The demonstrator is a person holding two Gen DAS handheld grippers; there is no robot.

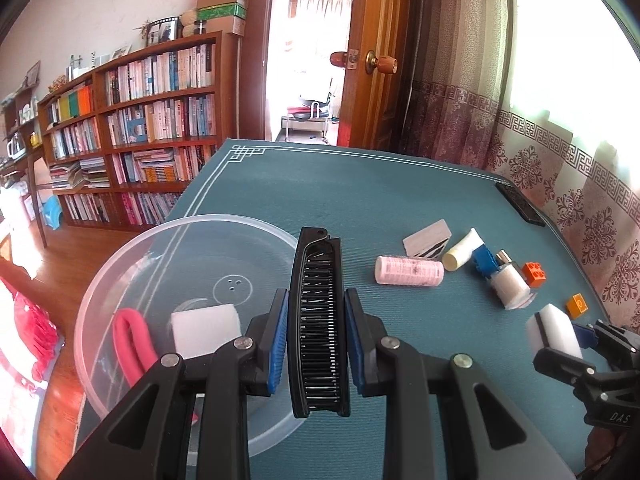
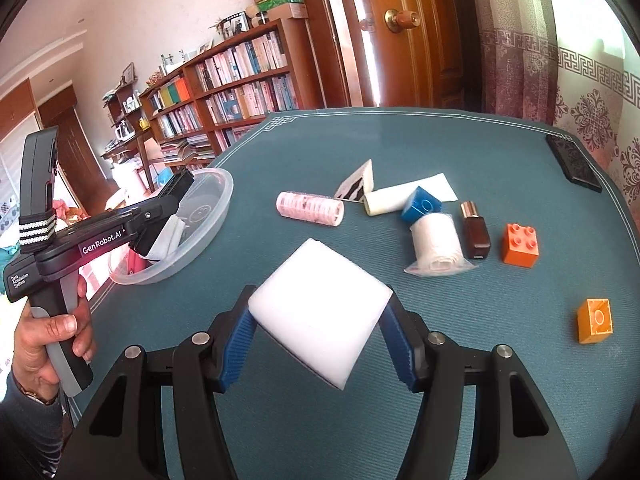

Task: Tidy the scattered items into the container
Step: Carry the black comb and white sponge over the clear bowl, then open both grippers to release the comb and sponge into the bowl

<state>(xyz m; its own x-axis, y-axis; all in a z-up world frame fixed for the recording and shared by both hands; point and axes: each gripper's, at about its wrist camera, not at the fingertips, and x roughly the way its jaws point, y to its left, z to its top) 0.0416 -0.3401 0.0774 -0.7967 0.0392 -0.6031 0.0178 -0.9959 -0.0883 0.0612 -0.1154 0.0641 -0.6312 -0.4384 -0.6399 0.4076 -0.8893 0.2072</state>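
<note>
Far left, a hand (image 2: 52,336) grips the handle of the left gripper (image 1: 316,340), and only the right wrist view shows that. Its blue pads pinch a black comb (image 1: 318,320) upright, held over the near right rim of the clear container (image 1: 120,256). That bowl sits at the table's left edge, floor right beside it. The left wrist view looks down inside: a pink loop (image 1: 130,344) and a white foam block (image 1: 206,326) lie on the bottom.

Moving to the middle, open teal table mat (image 1: 340,196) stretches clear to the far edge. The right gripper (image 2: 320,332) clamps a white sponge block (image 2: 320,312) between its fingers, tilted, above the mat.

On to the scatter at right: a pink roll (image 2: 310,208), a white card with black stripes (image 2: 358,184), a cream tube (image 2: 390,198) touching a blue brick (image 2: 422,204), and a wrapped white roll (image 2: 438,248). The right wrist view shows a small brown bottle (image 2: 476,232) in full; the left view barely catches it. Then an orange brick (image 2: 520,246), and an orange cube (image 2: 595,320) on its own near the right edge. A black flat case (image 2: 574,162) lies at the far right corner, close by the curtain (image 2: 520,60).
</note>
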